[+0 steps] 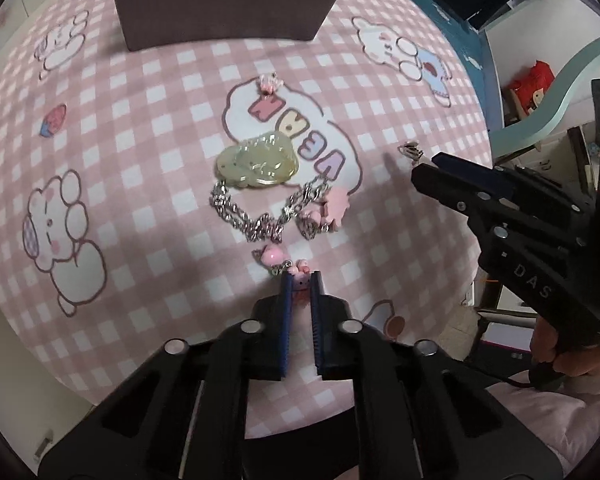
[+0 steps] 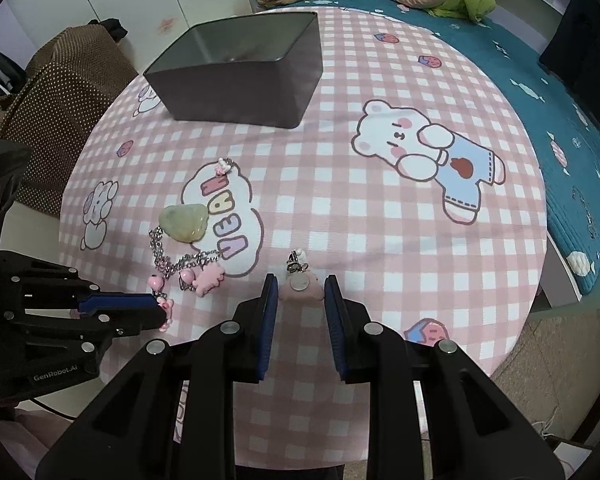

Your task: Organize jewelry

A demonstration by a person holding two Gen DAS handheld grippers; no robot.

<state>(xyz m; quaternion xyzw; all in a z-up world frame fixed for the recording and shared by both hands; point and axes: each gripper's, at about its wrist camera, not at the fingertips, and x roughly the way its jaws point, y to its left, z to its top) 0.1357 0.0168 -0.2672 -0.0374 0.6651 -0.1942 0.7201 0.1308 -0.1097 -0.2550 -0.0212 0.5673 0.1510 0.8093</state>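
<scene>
**Lift both charms clean before you head for the box**

Your left gripper [image 1: 299, 280] is pinched on a small pink charm [image 1: 300, 282] at the near end of the jewelry cluster; its pads press the charm from both sides. That charm looks linked to the silver chain [image 1: 256, 220], which runs up to the pale green pendant [image 1: 256, 160] and the pink bear-shaped charm [image 1: 336, 206], all lying on the checked cloth of the bench [image 2: 380, 240]. Raise it slowly and straight up, so the chain pays out without dragging the pendant across the cloth or snagging.

Your right gripper [image 2: 301, 286] is narrowed around a flat pinkish piece with a metal clasp [image 2: 298, 278], well apart from the cluster. In the left wrist view its tips appear closed on it, so I judge it held, though the grip looks shallow. Keep the pressure steady.

The dark open box [image 2: 236, 72] stands at the far side of the bench, apparently empty. Carry each piece over its rim before releasing. Move one hand at a time, since the two grippers work close together.
</scene>
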